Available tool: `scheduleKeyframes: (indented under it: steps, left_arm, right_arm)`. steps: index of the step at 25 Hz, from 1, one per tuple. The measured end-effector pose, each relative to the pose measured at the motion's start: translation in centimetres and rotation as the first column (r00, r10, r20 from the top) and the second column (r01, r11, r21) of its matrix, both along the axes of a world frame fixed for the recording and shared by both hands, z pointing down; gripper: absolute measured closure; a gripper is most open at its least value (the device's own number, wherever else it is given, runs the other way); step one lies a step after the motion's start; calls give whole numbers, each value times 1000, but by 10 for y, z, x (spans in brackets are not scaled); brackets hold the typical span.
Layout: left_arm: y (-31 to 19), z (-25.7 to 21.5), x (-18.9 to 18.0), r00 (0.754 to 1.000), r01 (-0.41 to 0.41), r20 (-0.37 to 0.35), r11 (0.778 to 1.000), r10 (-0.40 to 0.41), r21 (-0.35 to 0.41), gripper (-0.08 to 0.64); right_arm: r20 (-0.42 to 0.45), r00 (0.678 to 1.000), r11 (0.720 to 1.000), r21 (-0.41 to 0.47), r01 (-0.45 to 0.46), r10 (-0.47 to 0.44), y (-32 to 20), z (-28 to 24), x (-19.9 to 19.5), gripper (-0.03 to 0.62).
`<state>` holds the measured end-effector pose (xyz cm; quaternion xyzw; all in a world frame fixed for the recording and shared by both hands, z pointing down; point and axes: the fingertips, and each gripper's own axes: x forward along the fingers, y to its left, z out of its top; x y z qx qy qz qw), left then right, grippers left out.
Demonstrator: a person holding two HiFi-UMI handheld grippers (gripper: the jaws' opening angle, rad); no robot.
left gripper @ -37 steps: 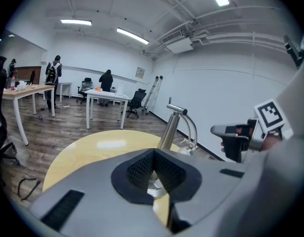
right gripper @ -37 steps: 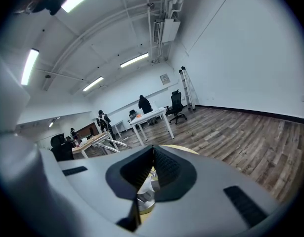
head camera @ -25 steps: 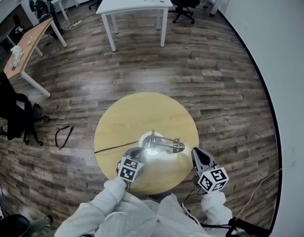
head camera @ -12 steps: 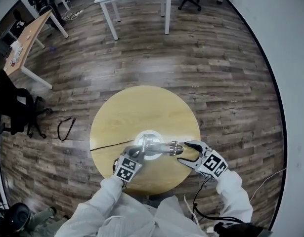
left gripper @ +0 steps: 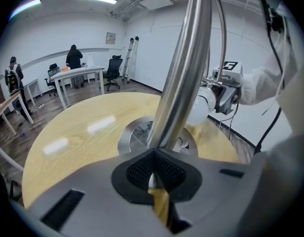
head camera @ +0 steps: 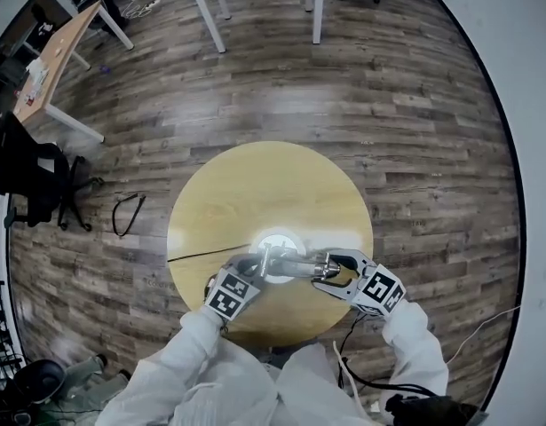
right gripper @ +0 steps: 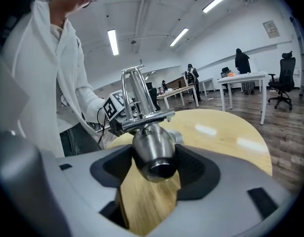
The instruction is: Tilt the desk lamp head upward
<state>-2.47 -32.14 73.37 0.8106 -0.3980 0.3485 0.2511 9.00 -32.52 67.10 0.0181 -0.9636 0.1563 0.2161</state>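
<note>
Right gripper (head camera: 333, 270): your jaws clasp the lamp head (right gripper: 154, 153), low over the round table (head camera: 255, 185). Left gripper (head camera: 248, 271), jaws together, braces the stem (left gripper: 184, 73). Head looks untilted; lift remains.

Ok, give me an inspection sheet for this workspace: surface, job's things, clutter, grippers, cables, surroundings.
Surface: round wooden table, carrying only the lamp.
Job's things: desk lamp; lamp base mid-table, chrome lamp post, lamp head facing the right gripper's camera.
Clutter: nothing seen.
Grippers: left gripper shut on the lamp post just above the base; right gripper shut on the lamp head.
Cables: black cord runs from the base off the table's left edge; black loop on the floor.
Surroundings: wood floor, wooden desk, black chair.
</note>
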Motion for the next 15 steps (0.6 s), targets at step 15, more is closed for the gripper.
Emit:
scheduleKeyframes:
  steps: [15]
  left_arm:
    - [-1, -1, 3, 997, -68, 25, 995, 70, -80, 561]
  right_arm:
    - [-90, 995, 999, 17, -34, 36, -1, -19, 20, 316]
